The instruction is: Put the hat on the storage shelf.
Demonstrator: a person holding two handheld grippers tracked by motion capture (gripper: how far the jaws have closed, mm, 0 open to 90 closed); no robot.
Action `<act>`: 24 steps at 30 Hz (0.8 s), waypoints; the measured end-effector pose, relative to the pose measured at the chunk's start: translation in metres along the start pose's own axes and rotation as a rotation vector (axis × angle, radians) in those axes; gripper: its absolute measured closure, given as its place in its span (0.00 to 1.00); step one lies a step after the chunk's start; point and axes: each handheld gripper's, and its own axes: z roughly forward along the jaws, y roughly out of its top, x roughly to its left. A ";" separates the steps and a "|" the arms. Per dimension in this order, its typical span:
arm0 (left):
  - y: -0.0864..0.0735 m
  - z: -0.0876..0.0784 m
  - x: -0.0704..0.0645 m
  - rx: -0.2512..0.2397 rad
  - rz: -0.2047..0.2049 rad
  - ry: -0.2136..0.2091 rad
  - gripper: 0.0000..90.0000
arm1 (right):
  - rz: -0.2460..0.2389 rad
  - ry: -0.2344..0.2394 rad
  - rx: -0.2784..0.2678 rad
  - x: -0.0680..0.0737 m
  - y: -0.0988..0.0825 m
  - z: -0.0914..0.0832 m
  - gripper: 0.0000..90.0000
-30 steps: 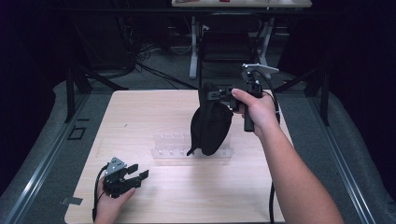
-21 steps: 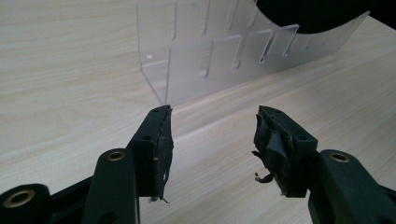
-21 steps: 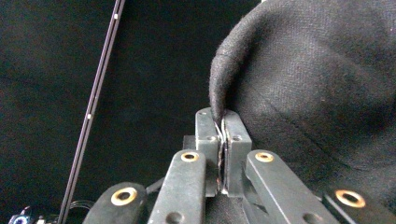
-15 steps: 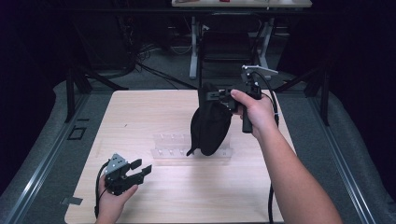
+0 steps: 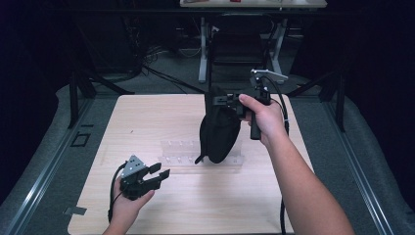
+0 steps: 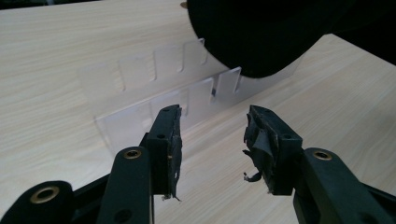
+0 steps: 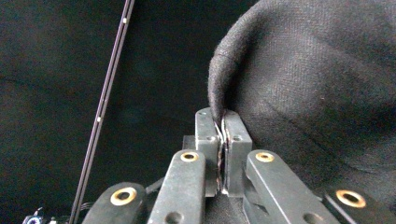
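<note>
The right gripper (image 5: 221, 101) is clamped on the edge of a black fabric bag (image 5: 219, 134); in the right gripper view its 2 jaws meet on a thin fold of the cloth's rim (image 7: 219, 109), with no gap left between the pads. The bag hangs from that pinched edge above the middle of the wooden table (image 5: 147, 122), its long axis close to vertical: the gripped rim is at the top, the rounded bottom points down, and a small dark tip sticks out at its lower left. Its lower end hangs over the right part of a clear plastic rack (image 5: 181, 152) with a row of slots, which lies flat on the table with its long axis running left to right in the high view; whether the bag touches the rack cannot be told. The left gripper (image 5: 159, 175) is held low near the front left of the table, pointing up and to the right toward the rack and the bag. Its jaws have just been closing and now stand partly apart with nothing between them; in the left gripper view bare table shows through the gap, the rack (image 6: 154, 93) lies just beyond, and the bag's dark underside (image 6: 261, 32) looms over the rack's far end
</note>
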 end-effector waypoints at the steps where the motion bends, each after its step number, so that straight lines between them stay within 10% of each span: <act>1: 0.000 0.000 0.000 0.000 0.000 0.000 0.61 | 0.000 0.000 0.000 0.000 0.000 0.000 0.98; 24: 0.044 0.033 -0.048 -0.003 0.112 -0.084 0.68 | -0.004 0.007 0.006 0.002 -0.002 0.005 0.97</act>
